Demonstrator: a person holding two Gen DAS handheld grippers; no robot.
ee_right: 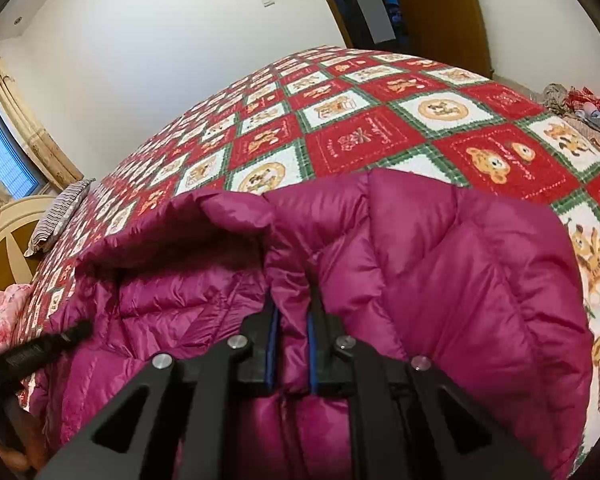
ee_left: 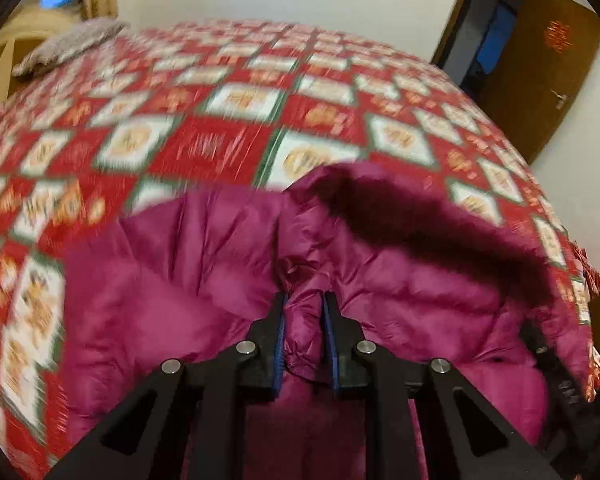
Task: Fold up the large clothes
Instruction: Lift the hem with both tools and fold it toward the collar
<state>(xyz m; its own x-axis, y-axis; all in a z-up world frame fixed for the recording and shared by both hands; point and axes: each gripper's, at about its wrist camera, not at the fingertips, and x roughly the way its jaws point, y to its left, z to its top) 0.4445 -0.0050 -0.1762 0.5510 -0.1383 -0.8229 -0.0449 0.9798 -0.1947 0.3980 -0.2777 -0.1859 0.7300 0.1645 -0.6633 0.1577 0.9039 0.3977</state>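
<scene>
Two grippers (ee_left: 304, 304) (ee_right: 292, 312), one magenta jacket (ee_right: 440, 264)

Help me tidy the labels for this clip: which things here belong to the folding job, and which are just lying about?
Job: magenta puffer jacket; left tongs and right tongs, both clamped on it; patchwork bedspread beneath.

Lying about: striped pillow; pink cloth; wooden door.

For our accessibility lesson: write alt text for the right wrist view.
Black tongs pinch a fold of a puffy magenta jacket lying on a bed with a red, white and green bear-patterned quilt. A pillow lies far left.
</scene>
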